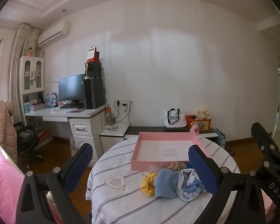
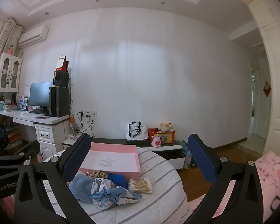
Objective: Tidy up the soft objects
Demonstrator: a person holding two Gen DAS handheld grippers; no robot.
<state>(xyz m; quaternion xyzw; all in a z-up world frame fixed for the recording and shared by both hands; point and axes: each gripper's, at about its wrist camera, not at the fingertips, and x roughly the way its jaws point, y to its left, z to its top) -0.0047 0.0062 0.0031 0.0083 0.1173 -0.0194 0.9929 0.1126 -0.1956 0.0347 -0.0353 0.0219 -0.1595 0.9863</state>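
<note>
A pink shallow box lies open and empty on a round table with a striped white cloth. In front of it lies a heap of soft things: a yellow knitted piece, a light blue cloth, a printed pouch with a blue bow, a beige scrunchie, a dark blue knitted piece and a pack of cotton swabs. My left gripper and right gripper are both open and empty, held above the heap.
A white desk with a monitor and computer tower stands at the left wall. A low cabinet behind the table carries a tote bag and an orange toy box. A pink bed is at the left, wooden floor at the right.
</note>
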